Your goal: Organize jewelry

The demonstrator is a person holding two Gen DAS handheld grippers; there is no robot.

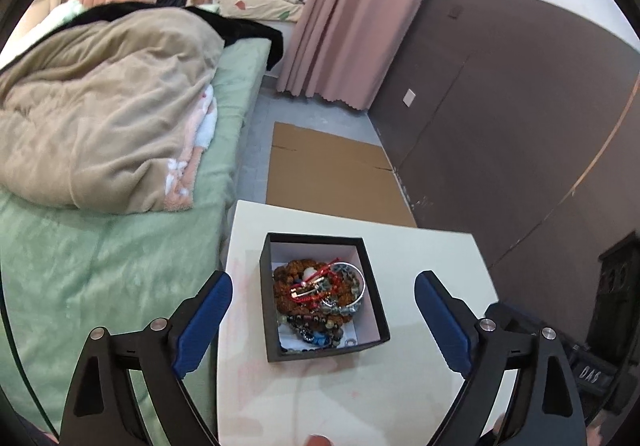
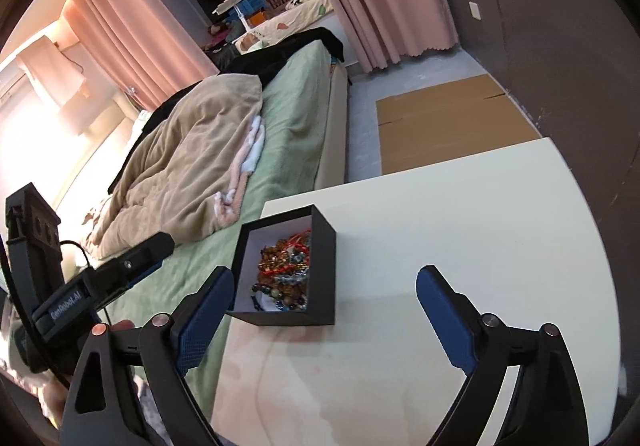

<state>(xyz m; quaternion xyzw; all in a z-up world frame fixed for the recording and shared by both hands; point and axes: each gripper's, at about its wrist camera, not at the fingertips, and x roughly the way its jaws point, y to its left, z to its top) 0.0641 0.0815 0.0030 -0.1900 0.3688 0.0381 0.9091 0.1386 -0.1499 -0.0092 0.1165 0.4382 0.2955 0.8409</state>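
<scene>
Both of my grippers are empty with jaws spread wide: left gripper (image 1: pixel 323 296) hangs above the near edge of the white tabletop (image 1: pixel 432 266), and its blue fingers (image 1: pixel 206 320) frame the black box (image 1: pixel 372 302) from the left wrist view. The box sits open-topped on the tabletop, close to the left edge next to the bed (image 1: pixel 100 266). Inside is a tangled heap of jewelry (image 1: pixel 320 294): brown bead strands, red cord, a silver bangle (image 1: pixel 358 278) on the right side, darker and blue beads toward the near wall. I can't separate individual pieces in the tangle; the near wall of the box cuts off the lowest beads. From the right wrist view, right gripper (image 2: pixel 325 288) is lower and off to the right of the box (image 2: pixel 320 270); the box's dark right wall blocks a good part of the jewelry (image 2: pixel 286 266), so only the left portion of the heap shows. Left finger of the right gripper overlaps the box's near left corner in frame; can't tell if it's touching. The left gripper's body (image 2: pixel 80 286) is visible at far left over the bed, partly cut by the frame, label hard to read. A beige blanket (image 1: pixel 100 98) is bunched on the bed, flat cardboard (image 1: pixel 328 170) lies on the floor beyond the tabletop, pink curtains (image 1: pixel 340 6) behind. Tabletop shows faint pinkish staining near me. A fingertip edge peeks in at the bottom of the left view, mostly cropped.
</scene>
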